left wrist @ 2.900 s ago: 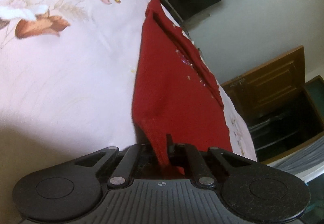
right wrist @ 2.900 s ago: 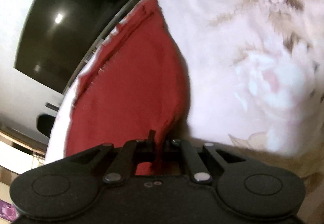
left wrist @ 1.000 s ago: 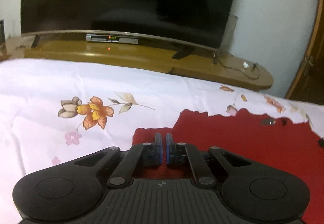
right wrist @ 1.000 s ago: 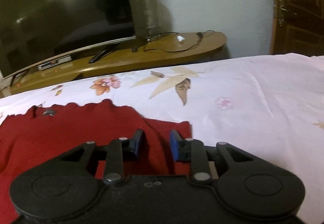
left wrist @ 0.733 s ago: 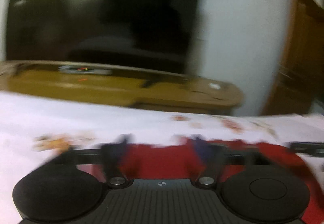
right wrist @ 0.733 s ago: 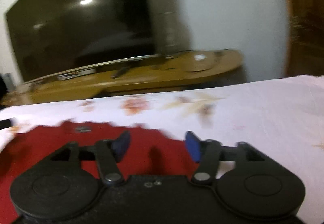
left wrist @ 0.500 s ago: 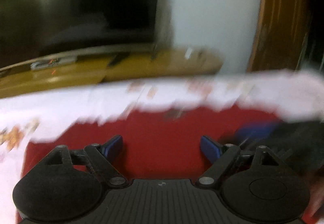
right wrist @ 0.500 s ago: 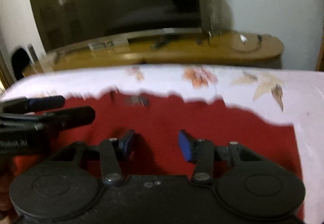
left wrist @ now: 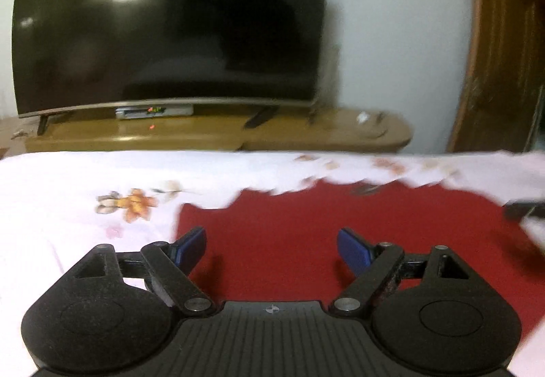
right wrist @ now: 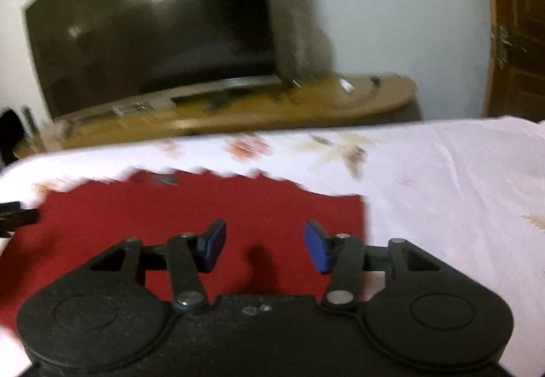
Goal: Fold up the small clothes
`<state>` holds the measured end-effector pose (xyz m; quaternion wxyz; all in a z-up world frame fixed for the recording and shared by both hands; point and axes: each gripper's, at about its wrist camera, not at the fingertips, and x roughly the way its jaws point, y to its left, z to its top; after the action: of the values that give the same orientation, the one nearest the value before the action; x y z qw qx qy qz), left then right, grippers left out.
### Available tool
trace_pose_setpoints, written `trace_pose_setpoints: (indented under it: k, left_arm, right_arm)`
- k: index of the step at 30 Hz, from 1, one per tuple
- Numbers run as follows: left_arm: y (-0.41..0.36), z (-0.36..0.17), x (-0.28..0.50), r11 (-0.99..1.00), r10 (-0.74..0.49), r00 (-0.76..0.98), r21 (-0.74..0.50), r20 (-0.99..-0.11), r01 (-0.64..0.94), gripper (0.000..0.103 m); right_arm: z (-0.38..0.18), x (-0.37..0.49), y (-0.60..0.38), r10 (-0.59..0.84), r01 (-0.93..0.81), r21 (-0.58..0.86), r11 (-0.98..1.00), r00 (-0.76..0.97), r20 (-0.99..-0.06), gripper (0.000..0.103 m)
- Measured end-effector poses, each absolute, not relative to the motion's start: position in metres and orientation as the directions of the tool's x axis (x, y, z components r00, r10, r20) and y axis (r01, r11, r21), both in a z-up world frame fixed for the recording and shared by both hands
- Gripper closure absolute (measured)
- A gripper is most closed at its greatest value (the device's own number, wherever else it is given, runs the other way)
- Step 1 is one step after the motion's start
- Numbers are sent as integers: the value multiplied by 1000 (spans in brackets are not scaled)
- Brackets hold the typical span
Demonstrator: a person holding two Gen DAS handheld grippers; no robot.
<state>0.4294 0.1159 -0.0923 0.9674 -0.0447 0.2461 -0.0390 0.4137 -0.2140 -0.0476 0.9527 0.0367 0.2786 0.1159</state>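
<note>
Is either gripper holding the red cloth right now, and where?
Nothing is held: left gripper and right gripper are open above the flat red cloth.

My left camera is sitting just behind my left tongs (left wrist: 271,249), looking forward low over the bed (left wrist: 68,179) toward the television (left wrist: 170,19) on its wooden stand (left wrist: 218,135). It is hanging close above the left part of the red garment (left wrist: 306,234). My right camera is riding behind my right tongs (right wrist: 264,247), facing the same way but tilting a little, close over the garment's right edge (right wrist: 190,206). Both views are sharing the garment, the floral bedsheet, the television (right wrist: 150,26), the stand (right wrist: 238,111) and the brown door (left wrist: 504,53) at the right. Each one is catching the tip of the other tongs at its edge.
</note>
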Motion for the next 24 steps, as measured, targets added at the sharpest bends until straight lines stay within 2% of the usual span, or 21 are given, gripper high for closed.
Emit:
trace_pose_setpoints:
  k: [2, 5, 7, 9, 12, 15, 20, 24]
  left_arm:
    - [88, -97, 415, 989, -148, 865, -95, -479, 117, 20]
    - [52, -115, 404, 987, -145, 838, -15, -526, 162, 20]
    - [46, -127, 400, 991, -101, 813, 13, -573, 132, 19]
    - [55, -132, 392, 991, -99, 808, 11, -581, 130, 20]
    - [82, -133, 377, 996, -78, 797, -8, -599, 91, 19]
    - [105, -135, 362, 998, -57, 796, -14, -603, 60, 19]
    - [122, -138, 346, 999, -43, 794, -11, -606, 46, 19]
    - [116, -136, 354, 1000, -22, 790, 1, -613, 29, 18]
  right_arm:
    - [-47, 390, -189, 301, -273, 132, 953, 805, -511, 45]
    - [-64, 368, -145, 362, -372, 100, 923, 750, -555, 46]
    - [-76, 366, -128, 352, -385, 78, 920, 719, -599, 47]
    - [-86, 366, -124, 312, -373, 40, 927, 705, -637, 47]
    - [-87, 351, -134, 274, -396, -59, 916, 727, -630, 46]
    - [-86, 344, -167, 227, -350, -74, 934, 740, -633, 45]
    - [-84, 328, -235, 165, -216, -2, 976, 754, -636, 45]
    - [-84, 329, -226, 137, -210, -39, 977, 756, -640, 45]
